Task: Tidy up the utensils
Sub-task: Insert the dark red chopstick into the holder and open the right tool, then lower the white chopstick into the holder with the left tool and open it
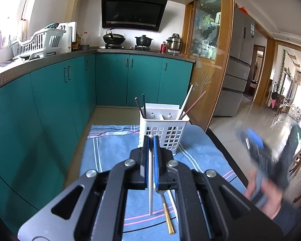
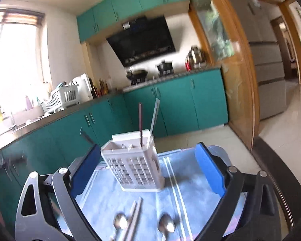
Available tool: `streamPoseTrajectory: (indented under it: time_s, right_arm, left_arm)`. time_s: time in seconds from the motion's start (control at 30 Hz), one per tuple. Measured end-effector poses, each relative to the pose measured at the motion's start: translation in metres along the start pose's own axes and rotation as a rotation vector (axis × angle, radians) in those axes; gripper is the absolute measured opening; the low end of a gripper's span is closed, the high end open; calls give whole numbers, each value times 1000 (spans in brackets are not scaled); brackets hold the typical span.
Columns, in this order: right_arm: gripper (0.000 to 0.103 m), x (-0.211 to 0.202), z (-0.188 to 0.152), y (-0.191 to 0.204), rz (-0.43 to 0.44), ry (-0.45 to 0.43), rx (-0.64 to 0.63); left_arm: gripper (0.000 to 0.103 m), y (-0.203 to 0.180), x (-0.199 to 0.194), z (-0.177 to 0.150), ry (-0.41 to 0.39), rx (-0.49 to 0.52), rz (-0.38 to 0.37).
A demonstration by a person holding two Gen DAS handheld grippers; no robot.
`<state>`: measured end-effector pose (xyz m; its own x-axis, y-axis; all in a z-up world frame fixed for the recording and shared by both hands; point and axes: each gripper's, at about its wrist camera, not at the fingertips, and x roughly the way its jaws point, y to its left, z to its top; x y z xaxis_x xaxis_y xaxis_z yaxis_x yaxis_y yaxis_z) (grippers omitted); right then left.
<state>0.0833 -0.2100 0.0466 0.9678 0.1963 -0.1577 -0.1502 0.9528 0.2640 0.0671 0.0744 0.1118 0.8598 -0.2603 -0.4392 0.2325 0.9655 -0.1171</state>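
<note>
Teal cabinet fronts point(image 1: 50, 92) run along two walls of the kitchen under a grey worktop point(image 1: 40, 63), with a black slanted range hood point(image 1: 133, 12) above pots on the hob and a white dish rack point(image 1: 38, 42) near the bright window. To the right, a wooden-framed glass door point(image 1: 208, 40) stands beside an open doorway onto pale glossy floor tiles point(image 1: 250, 124) and a further room.

Nearer, a dark surface point(image 1: 226, 150) carries a blue cloth with white and pink stripes point(image 1: 114, 146); its dark edge shows bare along the right side, and floor lies just beyond the far edge. On the cloth, towards its far end, a white plastic perforated utensil holder point(image 1: 162, 132) stands upright, with two dark chopsticks in its left compartment and a white and a reddish-brown chopstick leaning out of its right one.

Closer on the cloth lie two metal spoons point(image 2: 166, 226), a pair of pale chopsticks point(image 2: 133, 219) between them, and a gold-handled utensil point(image 1: 167, 214).

The left gripper point(image 1: 150, 140) is clamped on a thin white chopstick point(image 1: 151, 182) held upright just short of the holder. The right gripper point(image 2: 148, 170), blurred, has its blue pads spread wide with nothing pinched; the holder shows between them, farther off.
</note>
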Motion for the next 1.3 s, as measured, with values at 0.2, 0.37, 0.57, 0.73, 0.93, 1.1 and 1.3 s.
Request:
streamPoseTrajectory:
  time_s: [0.2,0.37,0.57,0.73,0.93,1.1,1.3]
  right_arm:
    - [93,-22,-27,-24,67,25,95]
    - [93,-20,-24,-34,33,30,67]
    - [93,-18,-24,-53,31,79,138]
    - [93,-14,-24,-60,28,99,163]
    - [93,-8,-26,-60,37,122,169]
    - [93,-4,-27,-62,39,142,177]
    - [93,0,-29,-56,56,163,161]
  left_arm:
    - [4,-18,-1,11,1,23,-28]
    - [4,-36,-1,59,-30,56,-17]
    - [4,-62,-1,152,-119,94,1]
    - [4,-64,32,205,-143,62,63]
    - [4,-62,98,227,-101,50,78]
    - [4,-50,149,208,-30,33,136]
    - [5,-24,205,157,110,-7,168]
